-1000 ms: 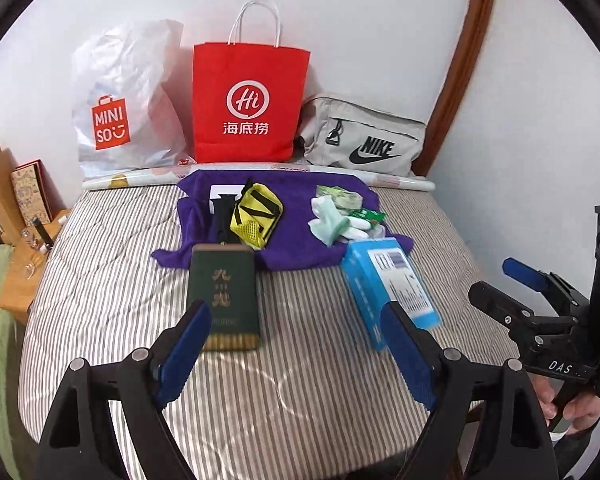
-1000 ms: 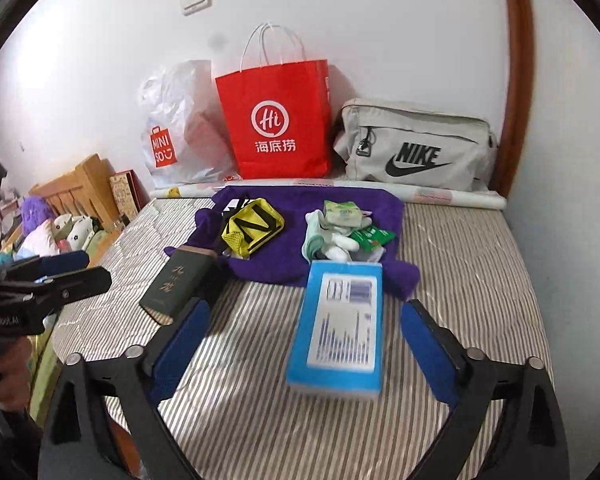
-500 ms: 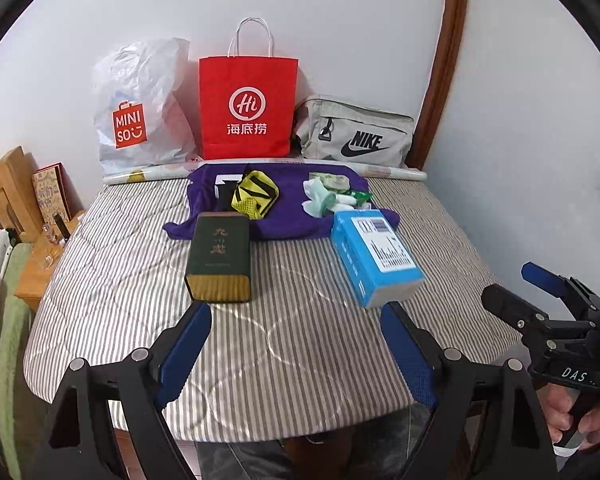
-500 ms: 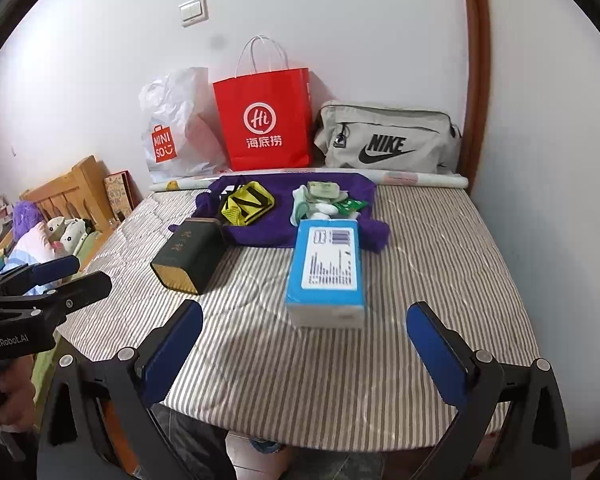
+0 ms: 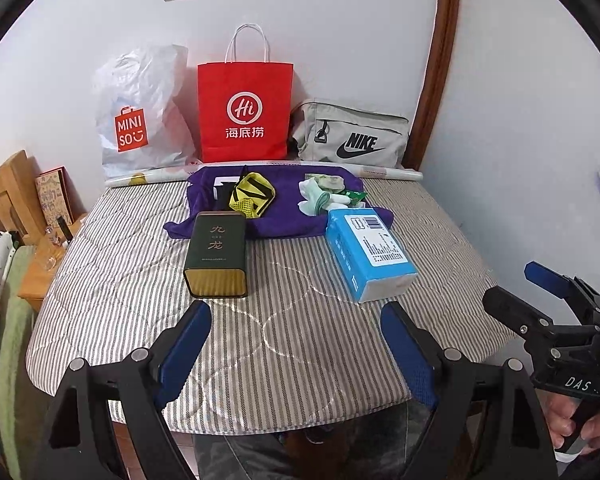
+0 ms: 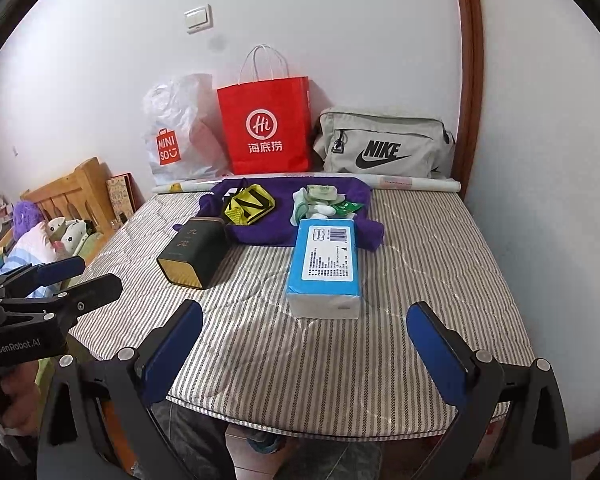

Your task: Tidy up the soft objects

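Gaping wide, both grippers' fingers empty

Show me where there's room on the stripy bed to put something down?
Bare stripes lie between the green tin and the blue tissue pack, all along the near edge in front of both, and on the right side beside the pack toward the wall. The purple cloth at the back is crowded with a yellow pouch and small packets.
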Demonstrator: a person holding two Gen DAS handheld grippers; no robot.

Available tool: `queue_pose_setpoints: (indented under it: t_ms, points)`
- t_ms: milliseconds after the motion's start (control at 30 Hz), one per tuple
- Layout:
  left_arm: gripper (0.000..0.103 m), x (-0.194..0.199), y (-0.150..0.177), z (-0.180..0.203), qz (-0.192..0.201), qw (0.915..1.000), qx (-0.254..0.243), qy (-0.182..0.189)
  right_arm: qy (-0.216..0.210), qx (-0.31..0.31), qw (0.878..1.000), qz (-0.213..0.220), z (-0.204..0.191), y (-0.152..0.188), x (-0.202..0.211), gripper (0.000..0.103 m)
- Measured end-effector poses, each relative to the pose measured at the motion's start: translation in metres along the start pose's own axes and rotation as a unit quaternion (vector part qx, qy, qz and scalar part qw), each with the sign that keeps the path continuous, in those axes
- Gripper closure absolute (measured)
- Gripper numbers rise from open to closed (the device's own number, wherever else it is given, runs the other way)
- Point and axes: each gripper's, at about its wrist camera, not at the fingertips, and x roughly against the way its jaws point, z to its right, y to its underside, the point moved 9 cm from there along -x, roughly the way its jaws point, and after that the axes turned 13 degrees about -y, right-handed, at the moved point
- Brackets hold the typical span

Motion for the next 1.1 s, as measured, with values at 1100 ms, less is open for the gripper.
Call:
queue_pose_setpoints:
  t_ms: [1100]
  points:
    - [0.017, 0.0075, 0.003, 0.0036, 0.004, 1.0, 0.0, 0.003, 0.0, -0.005, 1.0, -0.002, 0.002, 0.0049, 0.003, 0.002]
